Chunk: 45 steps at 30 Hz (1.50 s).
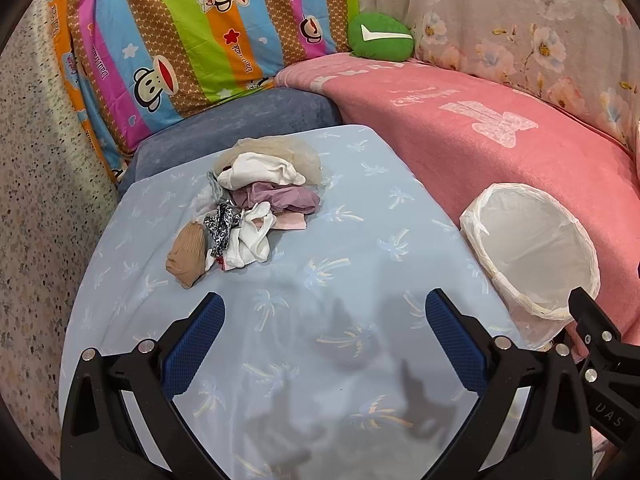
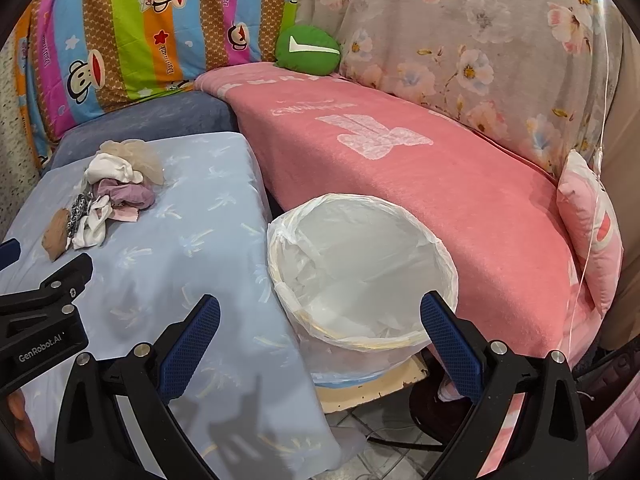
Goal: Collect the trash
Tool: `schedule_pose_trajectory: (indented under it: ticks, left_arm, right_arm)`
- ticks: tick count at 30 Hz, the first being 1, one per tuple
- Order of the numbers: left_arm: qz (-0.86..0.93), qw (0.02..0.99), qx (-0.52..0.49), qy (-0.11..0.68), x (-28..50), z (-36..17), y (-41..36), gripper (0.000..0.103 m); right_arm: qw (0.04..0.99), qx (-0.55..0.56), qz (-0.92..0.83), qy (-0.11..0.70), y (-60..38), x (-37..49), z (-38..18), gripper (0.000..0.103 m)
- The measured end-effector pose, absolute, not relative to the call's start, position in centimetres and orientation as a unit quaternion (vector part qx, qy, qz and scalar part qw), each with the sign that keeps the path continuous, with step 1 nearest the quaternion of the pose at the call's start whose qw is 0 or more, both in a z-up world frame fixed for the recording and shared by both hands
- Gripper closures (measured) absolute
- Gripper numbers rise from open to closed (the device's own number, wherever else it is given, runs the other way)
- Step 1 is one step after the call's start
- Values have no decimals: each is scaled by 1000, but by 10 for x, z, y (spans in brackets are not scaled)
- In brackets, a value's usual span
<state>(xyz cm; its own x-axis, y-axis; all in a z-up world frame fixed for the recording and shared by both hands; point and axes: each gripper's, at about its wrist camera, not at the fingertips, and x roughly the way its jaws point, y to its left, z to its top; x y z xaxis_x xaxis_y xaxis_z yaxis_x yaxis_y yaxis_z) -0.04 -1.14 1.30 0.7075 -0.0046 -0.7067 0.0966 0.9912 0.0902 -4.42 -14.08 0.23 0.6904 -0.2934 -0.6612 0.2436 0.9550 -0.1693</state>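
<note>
A pile of crumpled cloth and paper scraps (image 1: pixel 248 208) lies on the light blue palm-print cloth (image 1: pixel 360 248); it also shows in the right wrist view (image 2: pixel 108 200). A bin lined with a white bag (image 2: pixel 360 268) stands at the cloth's right edge, also in the left wrist view (image 1: pixel 532 248). My left gripper (image 1: pixel 324 312) is open and empty, hovering over the cloth short of the pile. My right gripper (image 2: pixel 320 316) is open and empty, above the bin's near rim.
A pink blanket (image 2: pixel 420 160) covers the sofa seat behind the bin. A green cushion (image 1: pixel 380 36), a striped cartoon quilt (image 1: pixel 192 40) and a floral cover (image 2: pixel 480 48) stand at the back. A pink pillow (image 2: pixel 592 232) is at the right. Tiled floor (image 2: pixel 380 432) shows below the bin.
</note>
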Motion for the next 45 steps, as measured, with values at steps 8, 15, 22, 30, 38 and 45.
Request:
schedule_pose_trajectory:
  ticks: [8, 15, 22, 30, 38, 45]
  left_arm:
    - [-27, 923, 59, 379, -1, 12, -11, 7]
    - [-26, 925, 55, 376, -3, 15, -10, 7]
    - [-26, 925, 53, 375, -3, 16, -9, 7]
    - [-27, 925, 49, 375, -2, 16, -7, 7]
    - [-27, 926, 49, 374, -2, 16, -6, 7]
    - [-26, 926, 50, 373, -2, 16, -5, 7]
  right_arm:
    - [920, -35, -145, 363, -142, -44, 4, 6]
    - [921, -41, -144, 361, -141, -44, 9, 6]
    - [919, -51, -145, 364, -137, -43, 8, 6]
    - [919, -55, -145, 362, -134, -43, 7, 6]
    - [920, -55, -146, 359, -134, -43, 10, 6]
    - [921, -52, -147, 357, -137, -44, 13, 6]
